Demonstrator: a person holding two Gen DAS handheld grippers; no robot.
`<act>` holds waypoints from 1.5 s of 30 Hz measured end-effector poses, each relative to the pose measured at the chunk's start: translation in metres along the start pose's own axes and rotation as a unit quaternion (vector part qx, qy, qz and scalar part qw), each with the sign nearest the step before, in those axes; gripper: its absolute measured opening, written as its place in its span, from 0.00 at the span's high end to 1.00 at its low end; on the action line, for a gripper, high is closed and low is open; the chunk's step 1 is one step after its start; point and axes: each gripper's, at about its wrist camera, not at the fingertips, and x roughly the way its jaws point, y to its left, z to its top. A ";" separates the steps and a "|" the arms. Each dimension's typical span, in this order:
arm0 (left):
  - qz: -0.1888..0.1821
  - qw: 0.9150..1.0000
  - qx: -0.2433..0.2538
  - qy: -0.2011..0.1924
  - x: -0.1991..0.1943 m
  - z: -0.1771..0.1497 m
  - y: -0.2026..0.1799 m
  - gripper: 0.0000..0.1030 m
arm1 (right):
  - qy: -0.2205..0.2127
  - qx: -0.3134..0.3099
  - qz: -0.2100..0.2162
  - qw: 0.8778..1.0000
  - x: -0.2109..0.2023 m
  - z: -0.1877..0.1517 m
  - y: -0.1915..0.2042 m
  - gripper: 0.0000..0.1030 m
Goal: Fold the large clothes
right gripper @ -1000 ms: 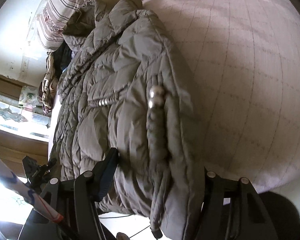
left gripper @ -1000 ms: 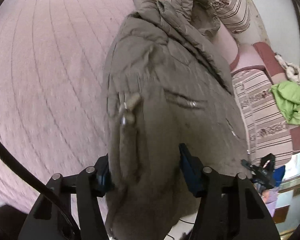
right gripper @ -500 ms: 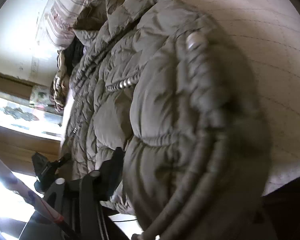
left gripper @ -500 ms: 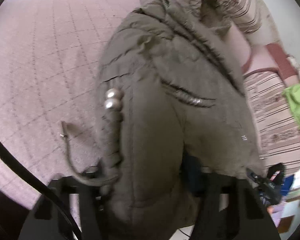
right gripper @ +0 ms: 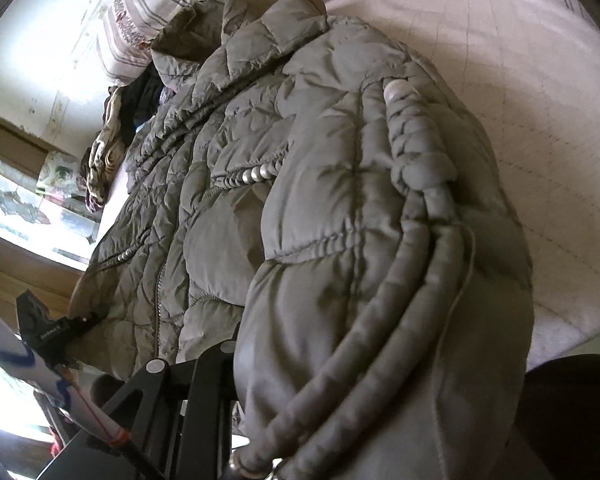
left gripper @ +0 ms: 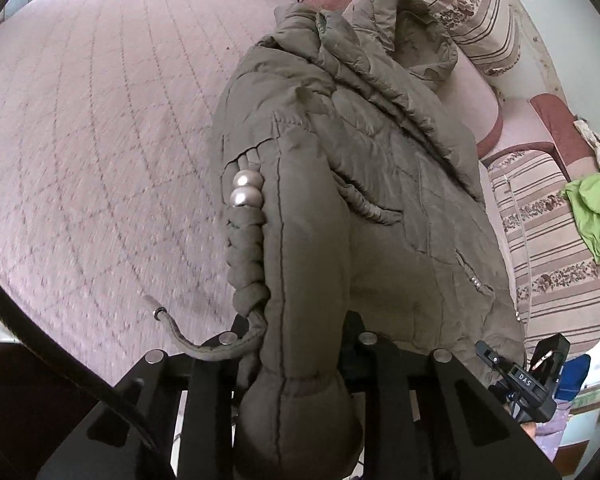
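An olive-grey quilted jacket [left gripper: 360,184] lies on a pink quilted bed cover [left gripper: 100,140], collar towards the pillows. My left gripper [left gripper: 300,344] is shut on the jacket's padded hem, which bulges between and over its jaws. A drawcord with two silver beads [left gripper: 245,190] hangs by the left finger. In the right wrist view the same jacket [right gripper: 300,184] fills the frame. My right gripper [right gripper: 308,360] is shut on the other hem corner. Its right finger is hidden under the fabric; only the left finger [right gripper: 208,364] shows.
Striped pillows [left gripper: 480,12] lie beyond the collar, and a striped blanket [left gripper: 548,240] with a green garment [left gripper: 592,212] lies to the right. A pile of clothes [right gripper: 116,136] sits by the wall in the right wrist view. The bed edge is near me.
Both grippers have closed on the jacket's hem and lifted it, so the fabric now bunches over the jaws. The drawcord has swung out to the left.
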 end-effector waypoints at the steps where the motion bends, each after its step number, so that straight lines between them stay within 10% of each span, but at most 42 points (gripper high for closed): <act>1: 0.001 1.000 0.001 0.000 -0.001 -0.001 0.000 0.78 | 0.001 -0.004 -0.002 1.000 -0.003 -0.001 0.000 0.75; 9: 0.080 0.994 0.047 -0.052 -0.034 -0.002 -0.010 0.50 | -0.018 -0.033 -0.065 0.997 -0.029 -0.004 -0.004 0.45; 14: 0.127 0.983 0.087 -0.102 -0.078 -0.005 -0.019 0.47 | -0.044 -0.078 -0.132 0.987 -0.078 -0.012 0.002 0.45; 21: 0.094 0.985 0.073 -0.127 -0.076 0.039 -0.042 0.40 | -0.095 -0.133 -0.142 0.976 -0.115 0.001 0.052 0.45; 32: 0.087 0.989 0.053 -0.104 0.007 0.123 -0.077 0.40 | -0.096 -0.088 -0.045 0.990 -0.090 0.080 0.138 0.42; 45: 0.094 0.989 0.079 -0.086 0.058 0.163 -0.037 0.40 | -0.132 -0.223 -0.140 0.956 0.040 0.236 0.322 0.21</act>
